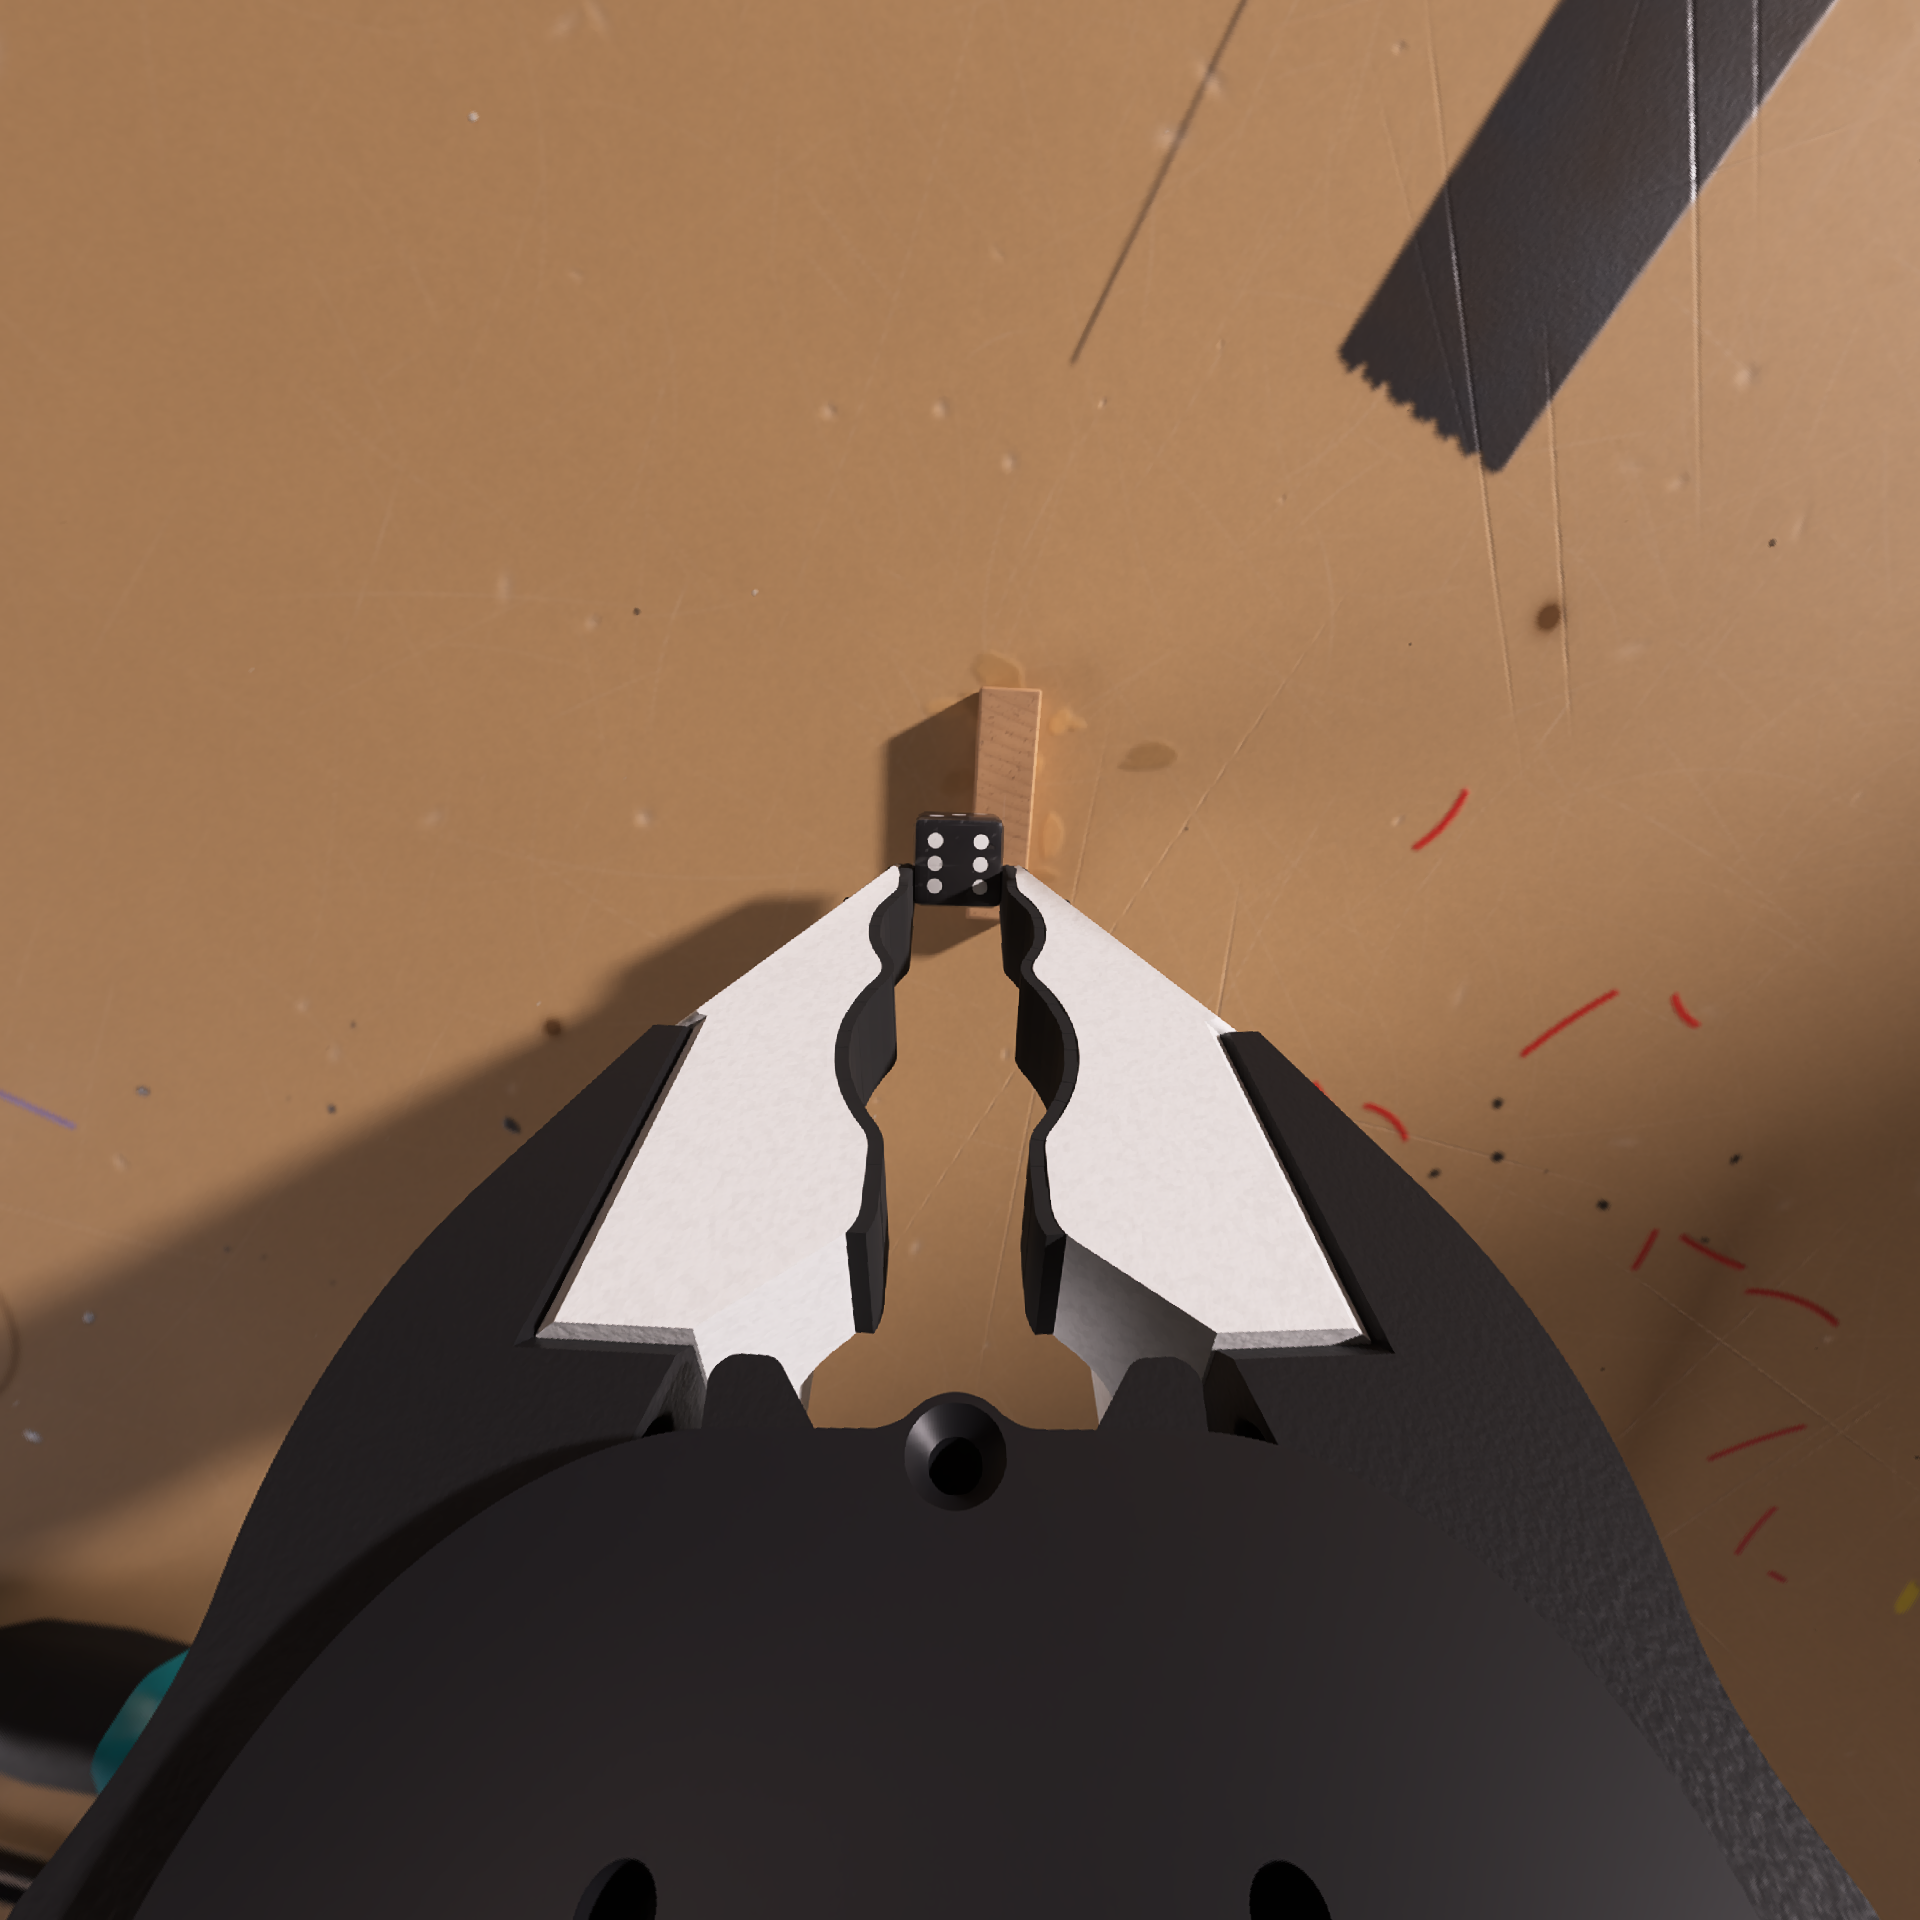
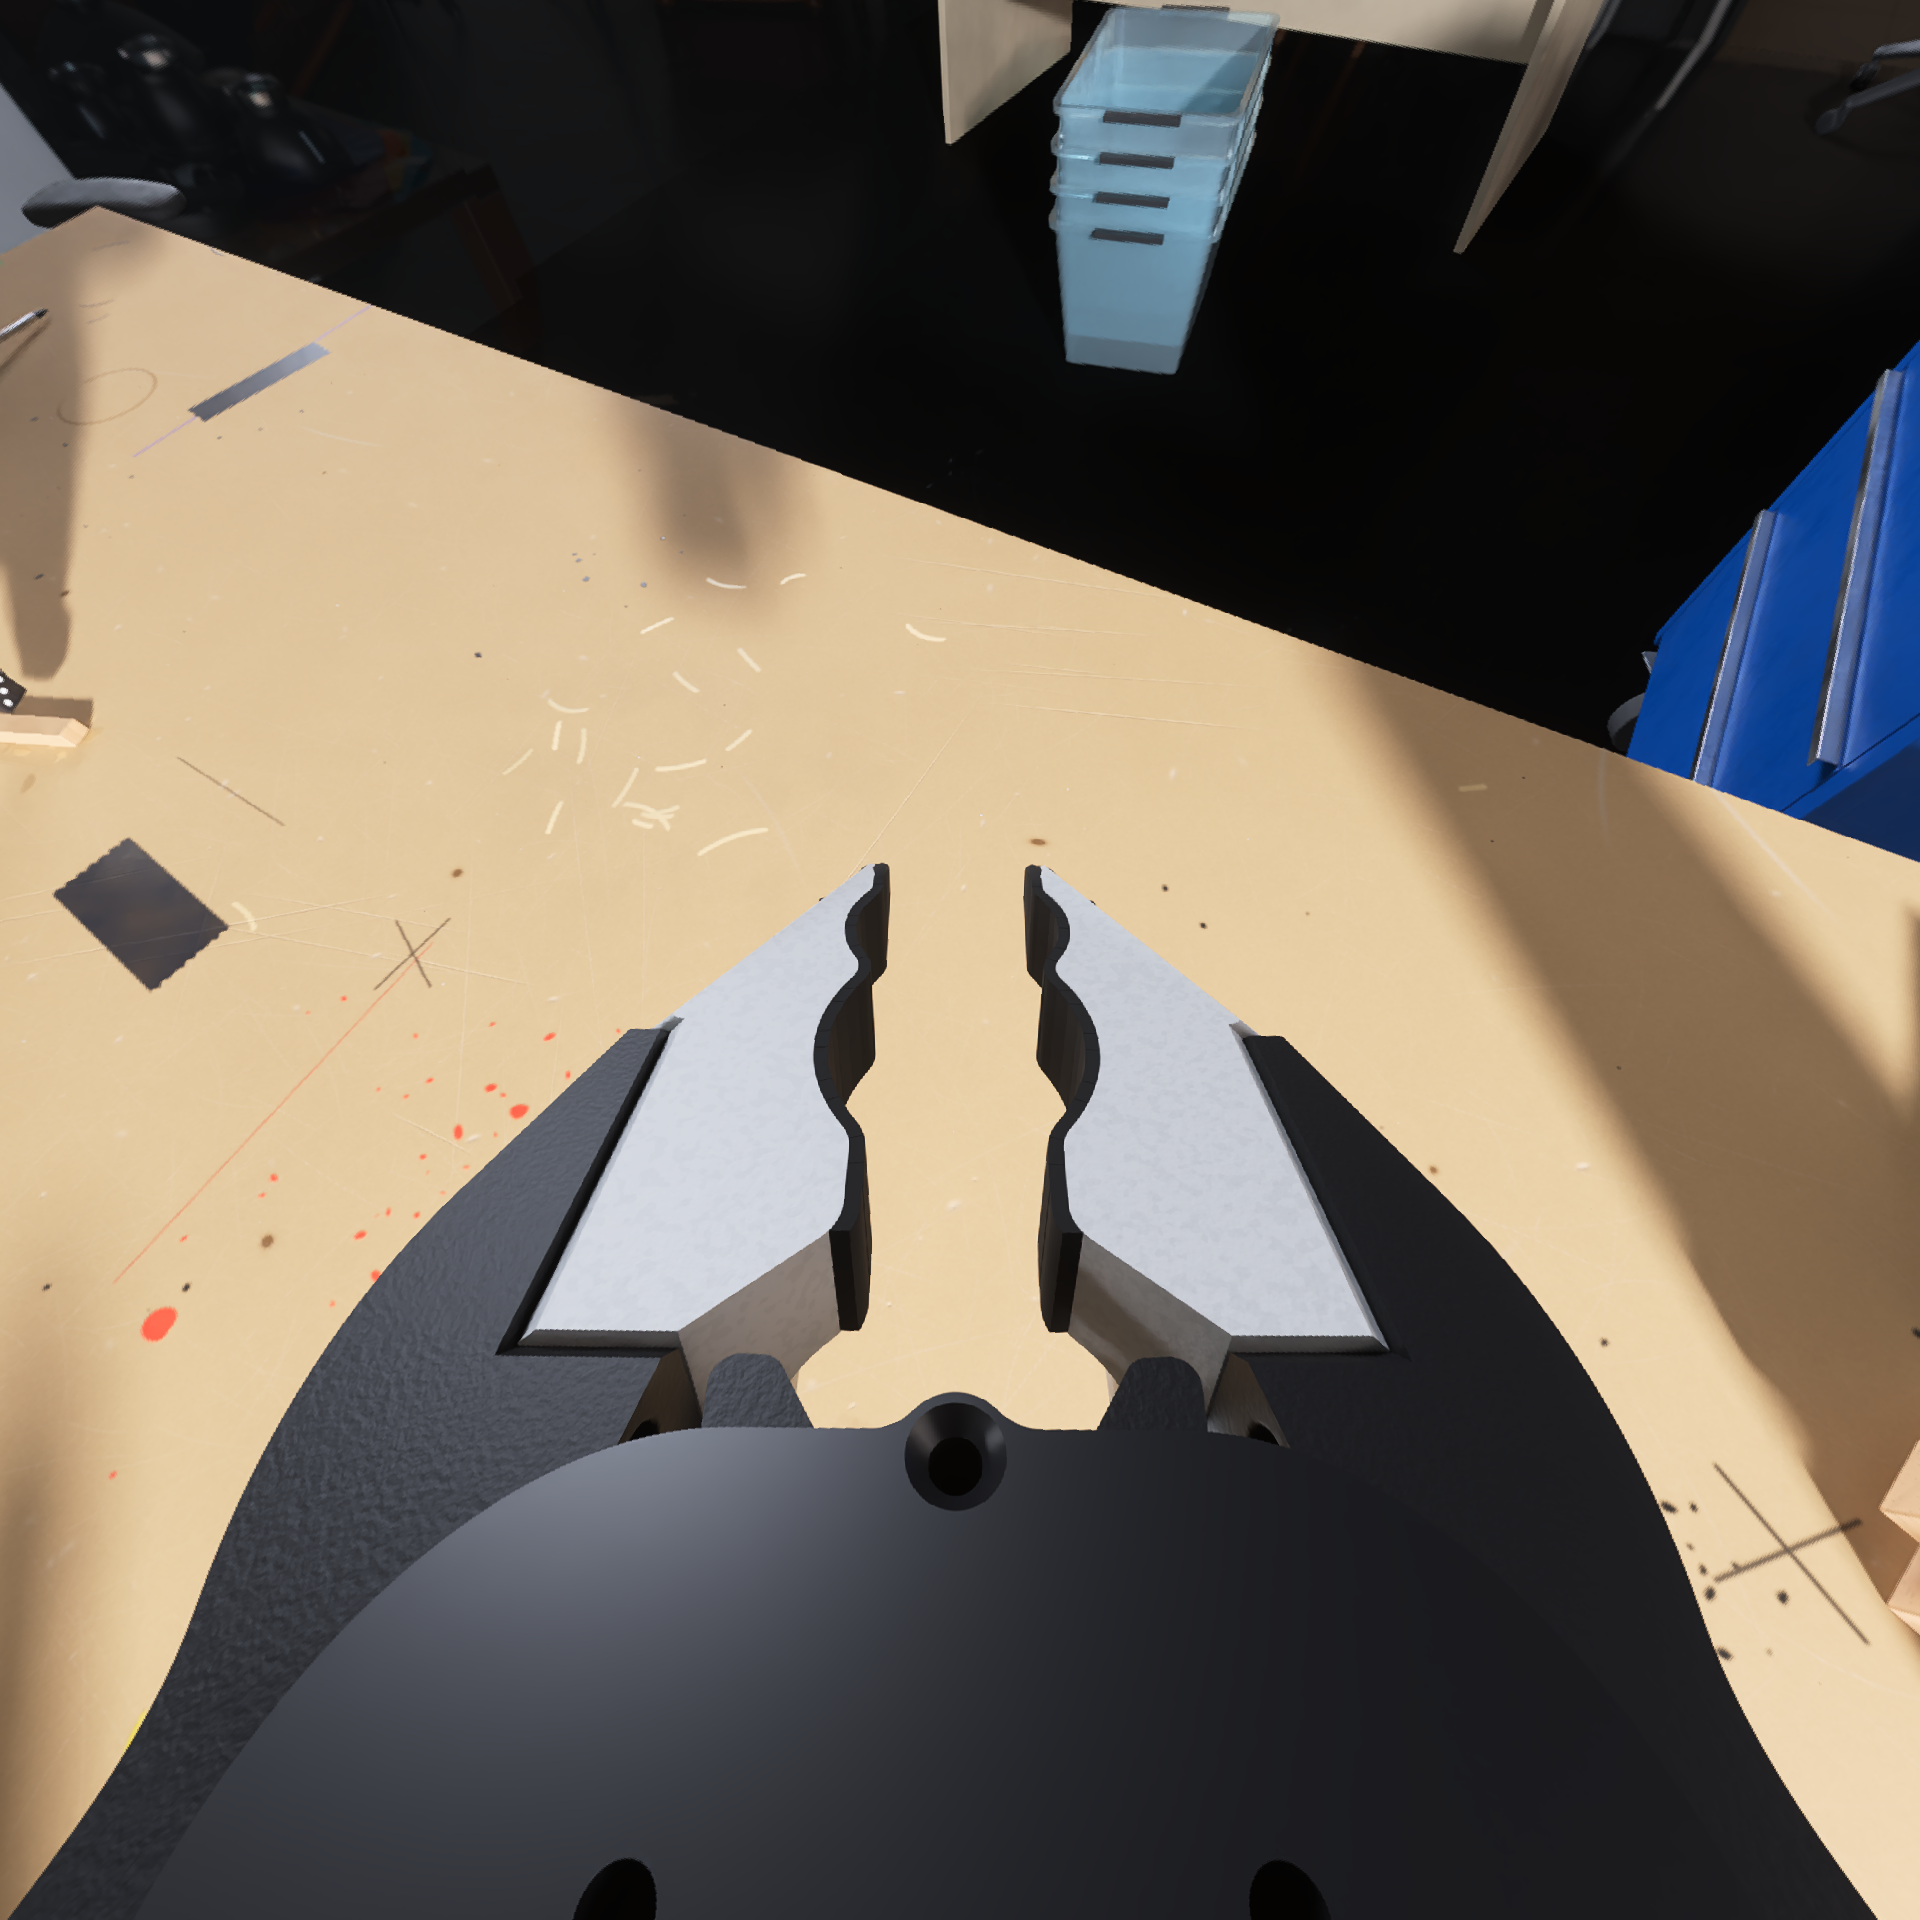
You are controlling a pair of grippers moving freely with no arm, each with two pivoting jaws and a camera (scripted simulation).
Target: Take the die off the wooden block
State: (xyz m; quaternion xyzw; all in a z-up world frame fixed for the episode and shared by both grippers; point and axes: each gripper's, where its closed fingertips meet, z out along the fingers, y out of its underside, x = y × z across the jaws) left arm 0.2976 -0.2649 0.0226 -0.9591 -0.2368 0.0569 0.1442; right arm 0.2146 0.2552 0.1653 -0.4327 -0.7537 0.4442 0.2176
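The left gripper [image 1: 958, 883] has its jaws pinching the die [image 1: 958, 862] between their very tips. The die is a small black cube with white pips; the tips cover its lower corners. Directly behind it lies the wooden block [image 1: 1006, 774], a pale, narrow slab with fine grain, lying flat on the worktop [image 1: 520, 416]. The die and the jaws hide the block's near end, so whether the die rests on the wood or sits just above it cannot be told from this view.

In the right wrist view both things appear only at the left edge: the die [image 2: 8, 690] is cut to a sliver and the wooden block [image 2: 47, 724] shows just one end below it.

The right gripper [image 2: 956, 883] hangs over bare worktop, well apart from the block, its jaws spread with nothing between them. Each finger is a white wedge with a black, wavy inner pad, set in a textured black body.

The worktop is tan, scratched, flecked with red paint marks and dark specks. A strip of dark tape [image 1: 1538, 249] with a serrated end runs out of frame at the top. Beyond the worktop's edge stand stacked translucent blue bins [image 2: 1148, 187] and a blue cabinet [image 2: 1797, 623], which is partly cut off.
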